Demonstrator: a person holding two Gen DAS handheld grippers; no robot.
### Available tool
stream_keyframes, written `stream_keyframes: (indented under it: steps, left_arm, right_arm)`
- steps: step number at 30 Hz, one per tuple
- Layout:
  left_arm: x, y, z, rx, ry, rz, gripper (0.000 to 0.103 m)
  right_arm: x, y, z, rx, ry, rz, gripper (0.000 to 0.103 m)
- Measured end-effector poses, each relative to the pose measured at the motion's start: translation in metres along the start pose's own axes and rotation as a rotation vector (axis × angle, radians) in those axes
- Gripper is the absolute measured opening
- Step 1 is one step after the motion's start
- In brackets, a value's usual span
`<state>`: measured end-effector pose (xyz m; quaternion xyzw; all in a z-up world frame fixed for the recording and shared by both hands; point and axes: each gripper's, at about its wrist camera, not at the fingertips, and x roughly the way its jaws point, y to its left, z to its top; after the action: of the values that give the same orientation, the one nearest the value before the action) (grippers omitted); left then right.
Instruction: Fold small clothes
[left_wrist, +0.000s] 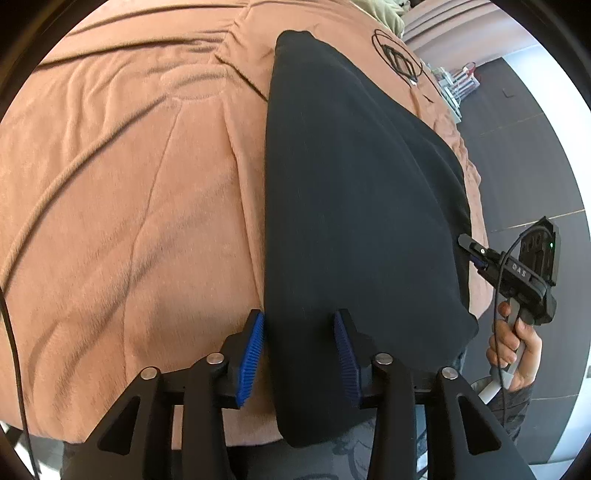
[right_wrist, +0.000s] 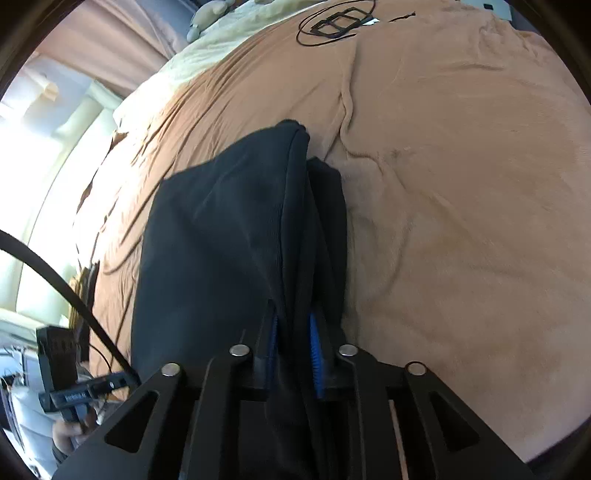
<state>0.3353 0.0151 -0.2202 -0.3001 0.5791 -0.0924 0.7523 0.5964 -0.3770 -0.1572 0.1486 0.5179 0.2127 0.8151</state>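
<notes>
Bed: covered by a rumpled peach-brown blanket (left_wrist: 122, 192) that fills most of both views; a pale yellow-green sheet (right_wrist: 221, 37) shows at its far end in the right wrist view.
Floor: dark grey floor (left_wrist: 517, 140) runs along the bed's edge in the left wrist view.
Garment: a dark navy garment (left_wrist: 351, 206) lies lengthwise on the blanket, its far end narrowing to a rounded tip and its near end hanging over the bed's edge. In the right wrist view its right-hand edge is lifted into a ridge of gathered folds.
Left hand-held gripper (left_wrist: 299, 354): jaws apart, blue ribbed pads (left_wrist: 251, 358) showing on both fingers. The garment's left edge sits between the two fingers; neither pad visibly presses the cloth.
Right hand-held gripper (right_wrist: 293, 350): closed on the garment's bunched edge, with dark cloth filling the gap between its blue pads. Seen from the left wrist view, its tip meets the garment's right edge near the bed's side.
Person's hand (left_wrist: 513, 343): wrapped around the right gripper's handle, with a black cable (left_wrist: 498, 295) running past it.
Far end of bed: a coiled black cord with small dark frames (right_wrist: 338, 20) rests on the blanket, well apart from the garment.
</notes>
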Motion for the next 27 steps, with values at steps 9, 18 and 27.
stream_keyframes:
  steps: [9,18,27]
  left_arm:
    - [0.007,-0.009,-0.016,0.024,0.031,-0.018,0.059]
    - [0.012,-0.005,-0.023,0.005,0.024,-0.035,0.052]
    - [-0.015,-0.011,-0.020,0.014,-0.015,-0.068,0.027]
  right_arm:
    - [-0.030,-0.006,-0.041,-0.021,0.013,0.023,0.055]
    - [-0.023,-0.025,-0.071,0.029,0.011,0.077,0.049]
    - [-0.027,-0.012,-0.090,-0.002,0.001,0.098,0.020]
